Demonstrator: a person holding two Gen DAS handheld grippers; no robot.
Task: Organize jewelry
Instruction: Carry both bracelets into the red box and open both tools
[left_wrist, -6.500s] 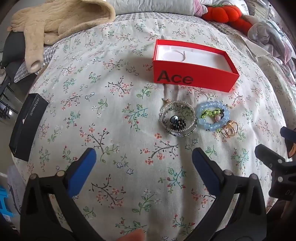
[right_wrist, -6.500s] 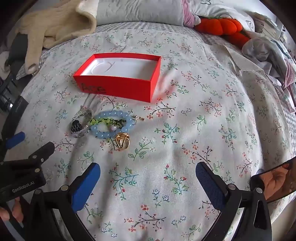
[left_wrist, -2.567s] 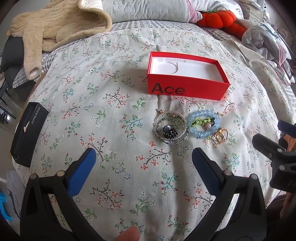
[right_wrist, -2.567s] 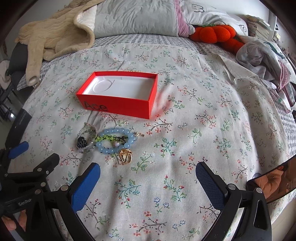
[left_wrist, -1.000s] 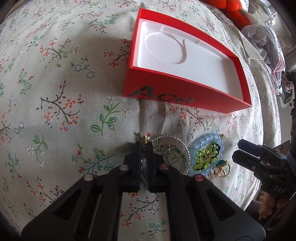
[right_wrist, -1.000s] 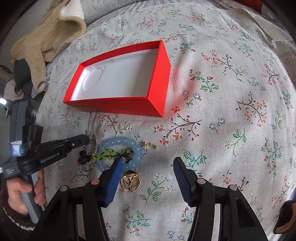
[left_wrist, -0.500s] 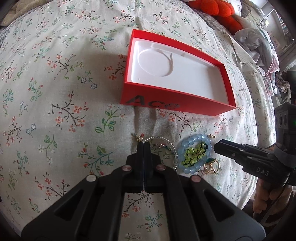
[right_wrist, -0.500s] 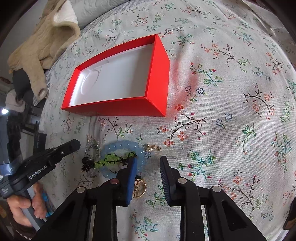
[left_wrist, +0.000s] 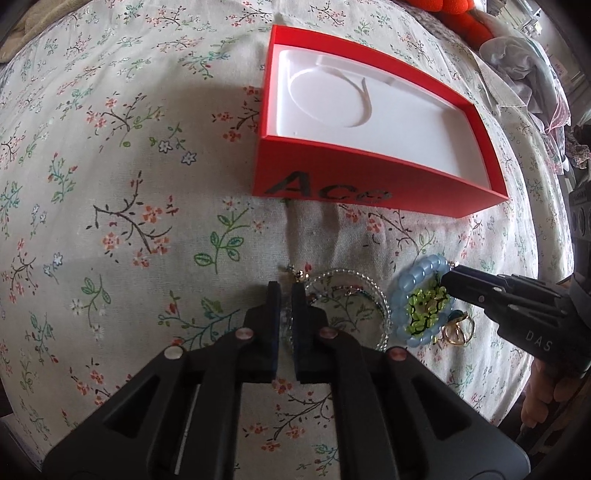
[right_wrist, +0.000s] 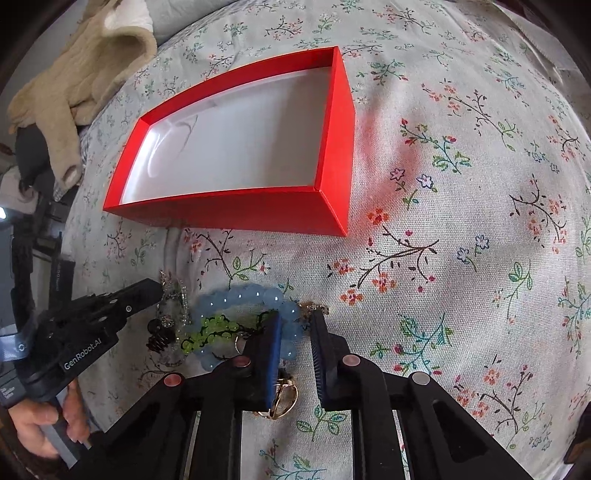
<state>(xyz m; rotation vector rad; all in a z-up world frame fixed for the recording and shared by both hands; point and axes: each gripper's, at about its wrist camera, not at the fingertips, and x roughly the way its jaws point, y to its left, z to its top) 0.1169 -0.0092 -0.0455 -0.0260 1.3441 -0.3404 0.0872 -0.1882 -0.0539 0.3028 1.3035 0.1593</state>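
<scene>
both claws are down at the jewelry pile at once, so this looks like the pick-up step, with nothing in the red box (left_wrist: 373, 192) yet. its white insert is bare.

left claw (left_wrist: 285, 295) is nearly closed, just a thin slit between the pads, and it seems to have pinched the near-left edge of the silver beaded bracelet (left_wrist: 347, 291). something sparkly shows in the slit, but i can't say for sure how solid the grip is. that bracelet sits in front of the box's "ace" side, on the floral bedspread (left_wrist: 129, 221).

right claw (right_wrist: 295, 325) is partly open, a narrow gap, with its fingers either side of the right end of the blue bead bracelet (right_wrist: 236, 295). it looks like it's straddling the beads rather than clamped yet. a green bead strand (right_wrist: 212, 328) lies inside the blue loop, and the gold ring (right_wrist: 284, 400) is just on the near side of the blue bracelet, right under the claw's left finger.

next move, my guess: finish the squeeze on the right, lift both pieces clear without dragging the tangled neighbours along, then carry them over the box's front wall and drop them on the insert. the green strand could easily come along for the ride.

count: one red box, one silver bracelet with a dark charm, one blue bracelet, one green strand, one gold ring (might be a linked pair, hard to tell), two claws.
</scene>
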